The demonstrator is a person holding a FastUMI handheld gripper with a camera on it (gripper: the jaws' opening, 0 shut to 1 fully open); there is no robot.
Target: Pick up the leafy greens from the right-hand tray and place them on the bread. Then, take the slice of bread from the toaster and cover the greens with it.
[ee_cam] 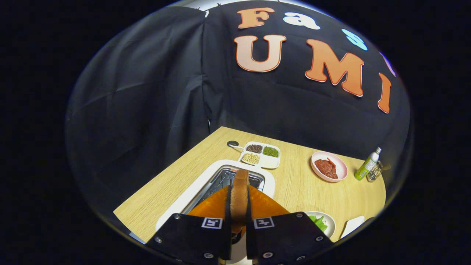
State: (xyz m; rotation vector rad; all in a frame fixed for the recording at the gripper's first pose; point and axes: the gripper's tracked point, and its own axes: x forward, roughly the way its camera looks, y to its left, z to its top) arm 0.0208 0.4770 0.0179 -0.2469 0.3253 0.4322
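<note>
Gripping the bread slice edge-on between your fingers, low centre of frame above the toaster, you risk crushing or dropping it if it catches the slot.

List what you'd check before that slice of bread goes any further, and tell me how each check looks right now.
1. Grip on the slice: ok. The gripper has both fingers pressed on the bread slice, which stands on edge between them.
2. Slice clear of the toaster: cannot tell. Its lower end is hidden behind the fingers.
3. Greens already on the other bread: cannot tell. Some greens show on a small plate beside the fingers; no base slice is in sight.
4. Path free: ok. The pink plate of meat, the divided dish of beans and the bottle all sit well beyond the toaster.
</note>
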